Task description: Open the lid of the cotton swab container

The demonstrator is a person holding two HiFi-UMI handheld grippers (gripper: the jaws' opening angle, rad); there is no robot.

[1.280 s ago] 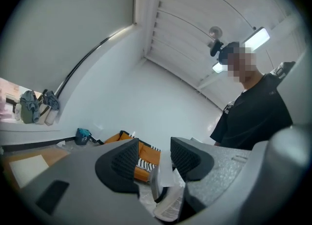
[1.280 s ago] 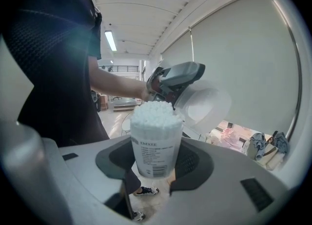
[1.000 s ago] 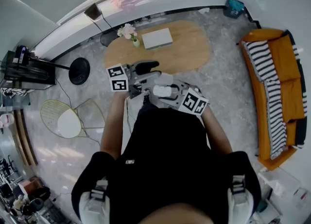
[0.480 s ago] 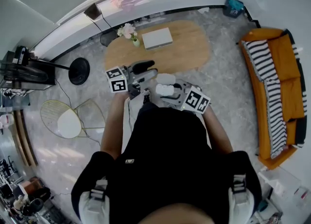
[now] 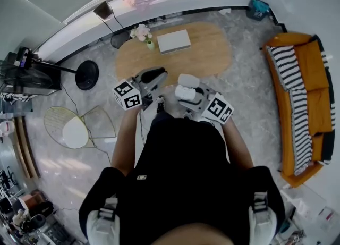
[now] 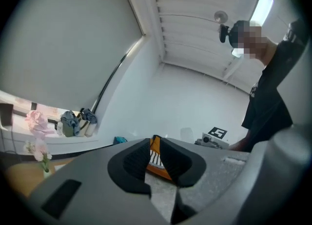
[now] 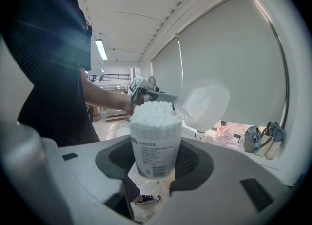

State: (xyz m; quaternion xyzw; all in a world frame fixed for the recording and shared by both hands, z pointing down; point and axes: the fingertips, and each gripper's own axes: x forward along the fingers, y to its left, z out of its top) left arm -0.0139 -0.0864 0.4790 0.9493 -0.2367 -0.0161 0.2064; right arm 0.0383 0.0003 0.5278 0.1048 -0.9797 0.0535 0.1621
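Observation:
The cotton swab container [image 7: 153, 136] is a clear round tub packed with white swabs. It stands upright between the pads of my right gripper [image 7: 153, 163], which is shut on its lower half. Its clear lid [image 7: 204, 104] is swung up and back to the right, still on its hinge. In the head view the container [image 5: 182, 93] and lid [image 5: 188, 80] sit in front of my chest in the right gripper [image 5: 186, 96]. My left gripper [image 5: 155, 74] hangs just to the left, apart from the tub. Its jaws [image 6: 155, 153] have just been closing, leaving a narrow gap with nothing between them.
An oval wooden table [image 5: 207, 58] lies ahead with a grey flat box [image 5: 174, 41] and a flower vase [image 5: 142, 34]. An orange sofa [image 5: 300, 106] with a striped cushion is at the right. Wire chairs [image 5: 79, 127] and a black round stand base [image 5: 86, 75] are at the left.
My left gripper has drawn left and slightly down, away from the container. The right gripper with the tub has shifted a little up and right, and the lid now stands farther from the tub.

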